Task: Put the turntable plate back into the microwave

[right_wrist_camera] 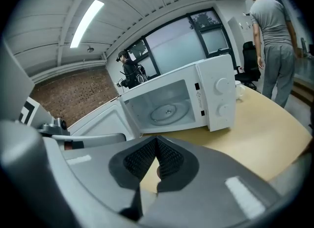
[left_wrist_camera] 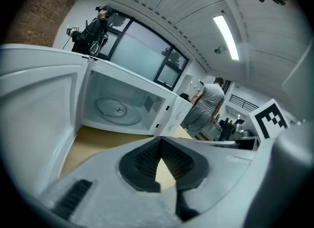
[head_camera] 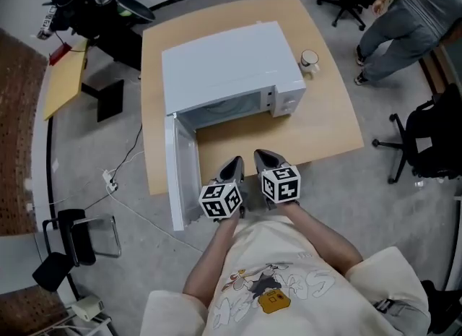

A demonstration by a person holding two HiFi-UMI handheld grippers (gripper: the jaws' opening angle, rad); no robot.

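A white microwave [head_camera: 224, 67] stands on the wooden table [head_camera: 325, 125] with its door [head_camera: 179, 175] swung wide open to the left. The glass turntable plate [left_wrist_camera: 117, 109] lies flat on the oven floor, also seen in the right gripper view as the plate [right_wrist_camera: 167, 110]. My left gripper [head_camera: 234, 162] and right gripper [head_camera: 261, 155] hover side by side over the table's front edge, in front of the oven opening and apart from it. Both are shut with nothing between the pads: left gripper [left_wrist_camera: 161, 141], right gripper [right_wrist_camera: 156, 139].
A white mug [head_camera: 310, 59] sits on the table just right of the microwave. A person [head_camera: 411, 16] stands at the far right beside office chairs [head_camera: 426, 139]. A cable and power strip [head_camera: 110, 180] lie on the floor at the left.
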